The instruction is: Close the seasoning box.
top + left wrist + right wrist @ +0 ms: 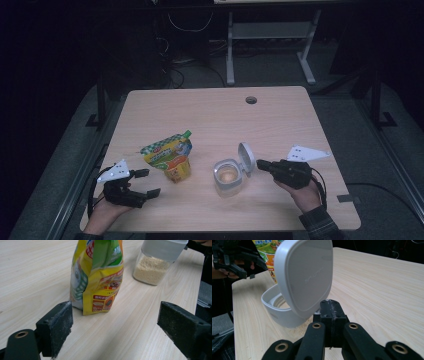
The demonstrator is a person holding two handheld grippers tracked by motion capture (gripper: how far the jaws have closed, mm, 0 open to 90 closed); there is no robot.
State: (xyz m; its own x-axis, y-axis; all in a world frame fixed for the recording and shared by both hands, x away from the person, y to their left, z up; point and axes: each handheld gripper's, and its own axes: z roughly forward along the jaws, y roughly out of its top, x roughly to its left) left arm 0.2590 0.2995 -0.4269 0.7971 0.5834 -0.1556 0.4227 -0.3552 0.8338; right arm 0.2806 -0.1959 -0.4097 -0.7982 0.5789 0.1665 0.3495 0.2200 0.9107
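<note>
Standing on the light wooden table, the yellow-and-green stand-up pouch with a green spout at its top corner is just ahead of the left gripper. This gripper is lying low near the table's front-left corner with its jaws spread wide; nothing is between them, and the pads are not touching the pouch. In the left gripper view the pouch is upright and a little crumpled, slightly left of the middle of the gap between the jaws, and beyond it, to the right, the clear container is showing pale grains inside.

Going to the right, the container is standing between the two grippers, well apart from the pouch, with its grey hinged lid lifted up. The right gripper is pointing at that lid from the right side. Its jaws are fully closed and holding nothing; in the right gripper view their tip is resting just below the edge of the lid, and whether it is touching I cannot tell.

As I judge it, the refilling step is now in preparation: the container is open and the pouch is waiting. The next move is asking the left gripper to advance, center the pouch between its pads, and close gently on the soft body without tipping it.
</note>
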